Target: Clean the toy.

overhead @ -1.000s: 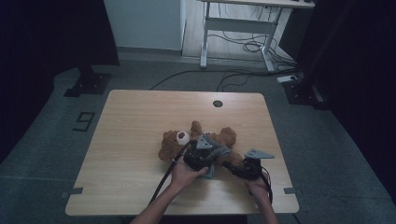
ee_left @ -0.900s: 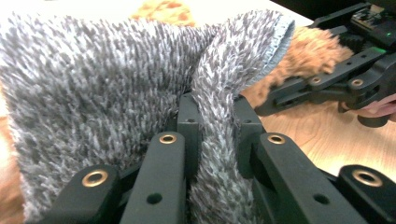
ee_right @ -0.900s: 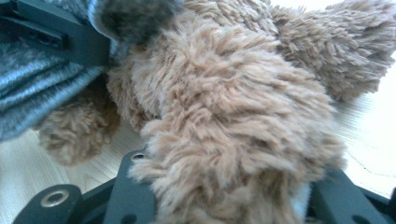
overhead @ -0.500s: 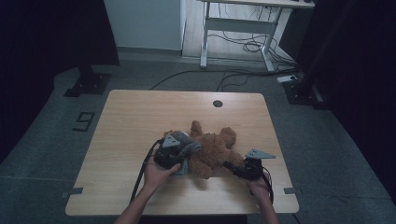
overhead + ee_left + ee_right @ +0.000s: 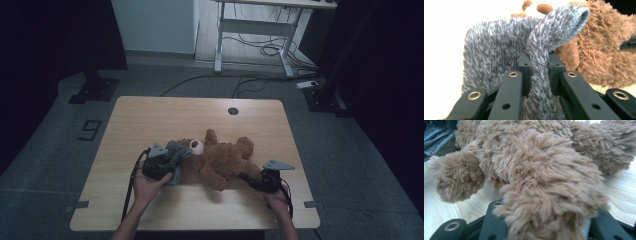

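On the table, teddy bear lengthwise left-right, head leftward; left tongs clamping grey sock, right tongs gripping its leg.

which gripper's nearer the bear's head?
Left. The left gripper sits right beside the bear's head, fingers pinching a grey sock. The right gripper is at the far end of the bear, clamped on a leg.
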The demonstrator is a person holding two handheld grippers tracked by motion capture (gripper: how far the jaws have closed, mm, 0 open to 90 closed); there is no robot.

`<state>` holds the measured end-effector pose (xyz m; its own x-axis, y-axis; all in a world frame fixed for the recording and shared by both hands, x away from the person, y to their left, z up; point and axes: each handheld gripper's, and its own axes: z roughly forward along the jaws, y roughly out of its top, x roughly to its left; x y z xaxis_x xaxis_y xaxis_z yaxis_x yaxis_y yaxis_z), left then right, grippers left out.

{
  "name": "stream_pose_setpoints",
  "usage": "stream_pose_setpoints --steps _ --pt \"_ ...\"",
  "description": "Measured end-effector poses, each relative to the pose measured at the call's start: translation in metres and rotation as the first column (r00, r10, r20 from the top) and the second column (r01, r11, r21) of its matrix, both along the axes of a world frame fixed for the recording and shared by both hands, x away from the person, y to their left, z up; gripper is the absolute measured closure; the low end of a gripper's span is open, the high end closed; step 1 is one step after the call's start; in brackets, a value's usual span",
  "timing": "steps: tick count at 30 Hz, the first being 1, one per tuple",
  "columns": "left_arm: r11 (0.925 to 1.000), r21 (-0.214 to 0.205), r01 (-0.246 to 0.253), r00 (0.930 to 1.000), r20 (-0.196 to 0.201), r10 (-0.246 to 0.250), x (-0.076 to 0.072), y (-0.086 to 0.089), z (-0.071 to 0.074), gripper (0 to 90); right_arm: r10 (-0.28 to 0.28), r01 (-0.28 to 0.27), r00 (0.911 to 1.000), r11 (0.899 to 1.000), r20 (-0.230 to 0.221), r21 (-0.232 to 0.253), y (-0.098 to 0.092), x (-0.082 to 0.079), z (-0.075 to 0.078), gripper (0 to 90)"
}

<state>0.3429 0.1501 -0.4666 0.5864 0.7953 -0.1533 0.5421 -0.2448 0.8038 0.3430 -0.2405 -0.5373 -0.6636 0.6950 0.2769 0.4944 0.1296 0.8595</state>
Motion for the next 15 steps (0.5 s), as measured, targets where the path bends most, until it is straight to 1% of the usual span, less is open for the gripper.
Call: stream_pose_setpoints --steps 1,3,4,5,6,7,8,9,10,11,12,13,14,15 --pt "1.0000 -0.002 0.009 0.9999 0.010 -0.009 -0.001 -0.006 0.005 77.1 0.000 0.000 1.0000 1.000 0.000 0.000 0.000 0.000 0.000 57.5" --pt "0.9997 0.004 0.026 0.9994 0.025 -0.026 -0.001 -0.014 0.011 77.0 0.000 0.000 1.0000 1.000 0.000 0.000 -0.001 0.000 -0.001 57.5" --pt "0.9997 0.004 0.026 0.9994 0.025 -0.026 -0.001 -0.014 0.011 77.0 0.000 0.000 1.0000 1.000 0.000 0.000 -0.001 0.000 -0.001 57.5" --pt "0.9988 0.001 0.049 0.9982 0.033 -0.049 0.000 -0.027 0.018 77.0 -0.001 0.001 1.0000 1.000 0.001 0.002 -0.001 0.000 -0.001 57.4" --pt "0.9988 0.001 0.049 0.9982 0.033 -0.049 0.000 -0.027 0.018 77.0 -0.001 0.001 1.0000 1.000 0.001 0.002 -0.001 0.000 -0.001 57.4" --pt "0.9972 0.000 0.074 0.9963 0.042 -0.074 0.003 -0.043 0.025 77.0 -0.002 0.002 1.0000 1.000 0.002 0.002 -0.001 0.000 -0.001 57.4" --pt "0.9972 0.000 0.074 0.9963 0.042 -0.074 0.003 -0.043 0.025 77.0 -0.002 0.002 1.0000 1.000 0.002 0.002 -0.001 0.000 -0.001 57.4" --pt "0.9958 -0.002 0.091 0.9948 0.045 -0.091 0.004 -0.052 0.028 77.0 -0.001 0.001 1.0000 1.000 0.002 0.004 -0.001 0.000 -0.001 57.3" --pt "0.9919 -0.001 0.127 0.9909 0.044 -0.127 0.009 -0.074 0.032 77.0 -0.001 0.001 1.0000 1.000 0.003 0.003 -0.001 0.001 -0.001 57.3" --pt "0.9895 0.010 0.144 0.9887 0.040 -0.145 0.012 -0.088 0.033 77.0 0.000 0.000 1.0000 1.000 0.004 0.003 -0.001 0.001 -0.001 57.3" --pt "0.9895 0.010 0.144 0.9887 0.040 -0.145 0.012 -0.088 0.033 77.0 0.000 0.000 1.0000 1.000 0.004 0.003 -0.001 0.001 -0.001 57.3" --pt "0.9850 0.021 0.171 0.9844 0.036 -0.172 0.016 -0.106 0.034 77.0 0.002 -0.002 1.0000 1.000 0.007 0.001 -0.001 0.001 -0.001 57.2" --pt "0.9850 0.021 0.171 0.9844 0.036 -0.172 0.016 -0.106 0.034 77.0 0.002 -0.002 1.0000 1.000 0.007 0.001 -0.001 0.001 -0.001 57.2" --pt "0.9822 0.026 0.186 0.9820 0.029 -0.187 0.018 -0.119 0.033 76.9 0.003 -0.003 1.0000 1.000 0.008 0.000 -0.001 0.001 -0.001 57.0"
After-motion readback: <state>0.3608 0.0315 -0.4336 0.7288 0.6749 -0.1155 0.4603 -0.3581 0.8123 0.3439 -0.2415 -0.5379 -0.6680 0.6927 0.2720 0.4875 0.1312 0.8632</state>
